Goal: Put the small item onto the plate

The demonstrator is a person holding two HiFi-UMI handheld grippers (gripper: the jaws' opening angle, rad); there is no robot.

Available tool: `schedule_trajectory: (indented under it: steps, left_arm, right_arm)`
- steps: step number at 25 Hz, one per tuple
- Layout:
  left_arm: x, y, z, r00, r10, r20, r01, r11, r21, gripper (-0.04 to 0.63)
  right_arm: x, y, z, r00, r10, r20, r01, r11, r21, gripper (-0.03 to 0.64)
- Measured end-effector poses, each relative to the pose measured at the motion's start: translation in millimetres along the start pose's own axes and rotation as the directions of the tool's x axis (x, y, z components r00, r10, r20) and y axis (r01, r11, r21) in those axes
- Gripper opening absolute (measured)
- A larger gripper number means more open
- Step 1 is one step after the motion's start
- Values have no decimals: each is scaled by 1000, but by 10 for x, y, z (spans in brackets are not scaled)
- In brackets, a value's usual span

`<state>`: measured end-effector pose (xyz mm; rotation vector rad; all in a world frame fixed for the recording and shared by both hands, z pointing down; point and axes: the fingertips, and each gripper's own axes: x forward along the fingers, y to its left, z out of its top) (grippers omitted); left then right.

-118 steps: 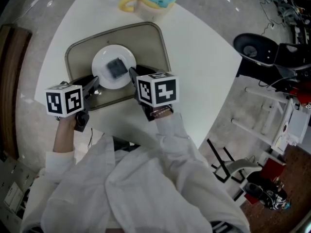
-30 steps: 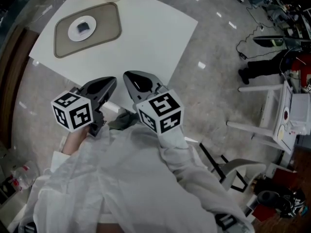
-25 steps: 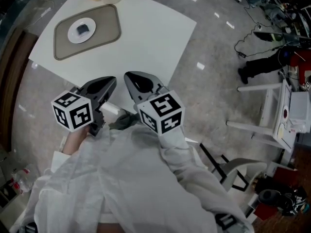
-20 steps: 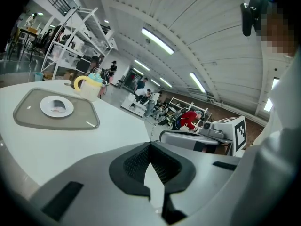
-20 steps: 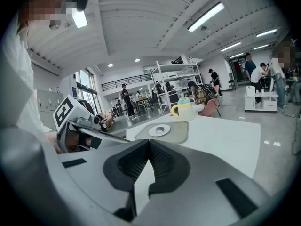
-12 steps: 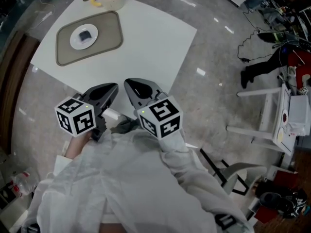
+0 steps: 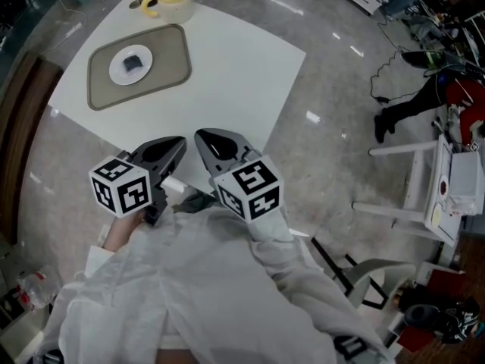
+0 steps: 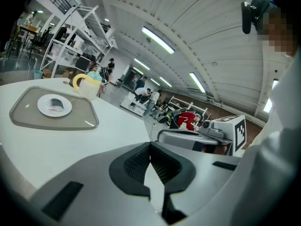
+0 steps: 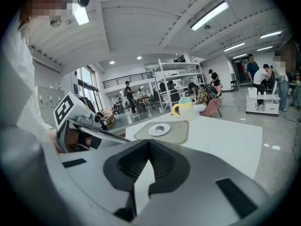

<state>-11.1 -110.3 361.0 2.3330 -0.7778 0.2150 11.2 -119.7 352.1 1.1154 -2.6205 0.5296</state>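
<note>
While the left gripper (image 7: 173, 145) and right gripper (image 7: 206, 138) hover side by side over the counter's (image 7: 227, 82) near edge, each has its jaws pressed together on nothing. Bare white counter lies open beyond them up to the one tray (image 7: 171, 64). One plate (image 7: 115, 70) sits in it, with one small dark item (image 7: 134, 61) on it. Seconds earlier, both grippers flanked that plate.

White plate (image 7: 116, 68), dark small item (image 7: 133, 60), grey-beige tray (image 7: 171, 61), white table (image 7: 235, 74)
</note>
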Motion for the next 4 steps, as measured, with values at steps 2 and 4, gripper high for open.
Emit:
schedule_trajectory:
  steps: [2, 4]
  left_arm:
    - [-1, 13, 3, 1000, 5, 3, -5, 1000, -6, 10]
    - [-4, 35, 8, 1000, 10, 9, -10, 1000, -16, 10]
  right_arm:
    - [3, -7, 8, 1000, -3, 3, 3, 1000, -3, 15]
    - [10, -14, 20, 1000, -9, 8, 9, 1000, -8, 15]
